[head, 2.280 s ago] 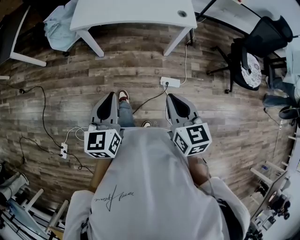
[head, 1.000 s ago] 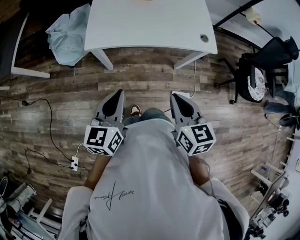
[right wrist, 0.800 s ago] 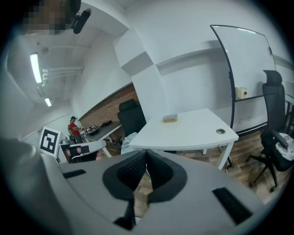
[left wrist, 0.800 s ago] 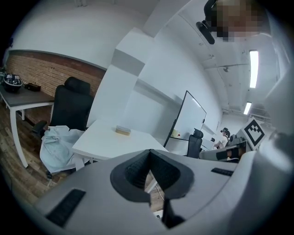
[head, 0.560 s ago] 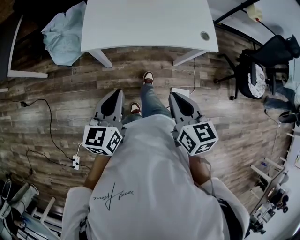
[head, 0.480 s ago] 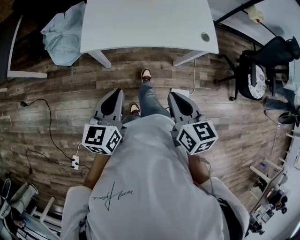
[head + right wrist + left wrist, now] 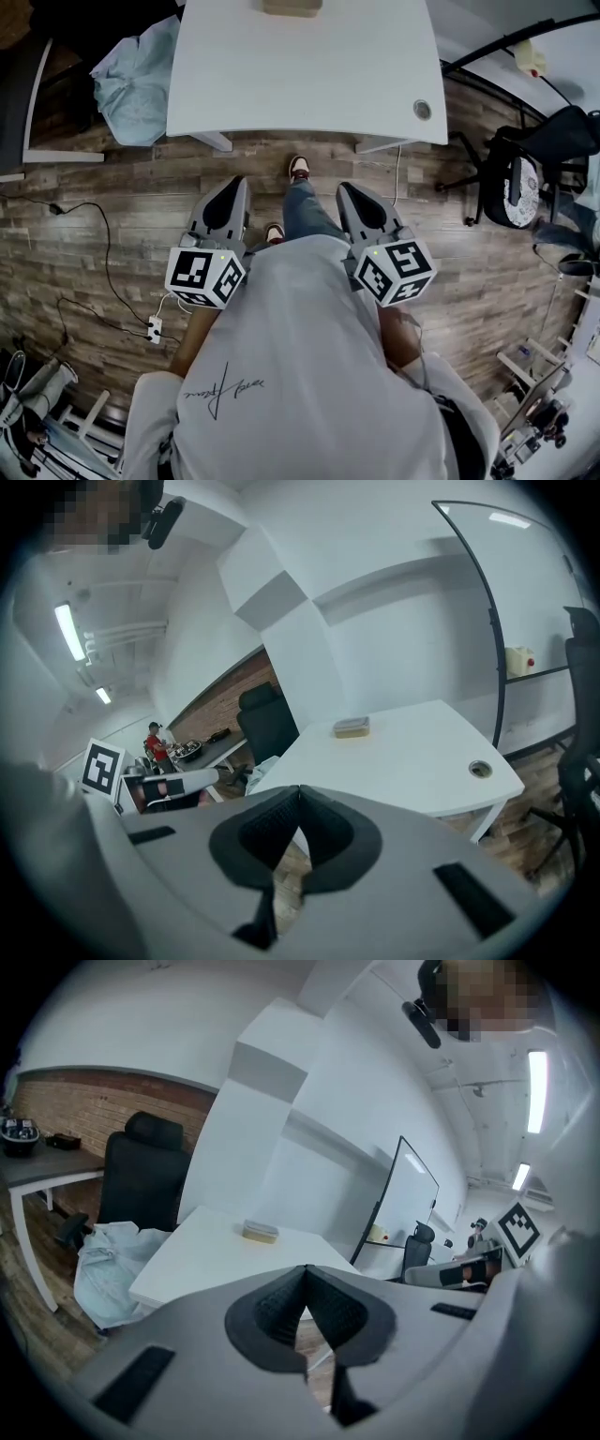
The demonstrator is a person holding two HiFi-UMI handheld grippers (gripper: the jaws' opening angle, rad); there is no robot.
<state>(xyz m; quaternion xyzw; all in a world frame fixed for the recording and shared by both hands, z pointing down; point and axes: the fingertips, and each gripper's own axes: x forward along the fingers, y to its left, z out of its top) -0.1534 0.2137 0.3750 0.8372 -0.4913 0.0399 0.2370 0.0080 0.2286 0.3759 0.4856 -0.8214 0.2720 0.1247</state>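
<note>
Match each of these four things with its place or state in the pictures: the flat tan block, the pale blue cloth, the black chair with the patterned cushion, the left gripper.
Things
1. flat tan block
2. pale blue cloth
3. black chair with patterned cushion
4. left gripper

Places or states
A. jaws together, nothing between them
B. heaped beside the left end of the white table
C. standing to the right of the table, apart from it
D. lying on the tabletop near its far edge

Pairs: 1-D, 2-B, 3-C, 4-A
</note>
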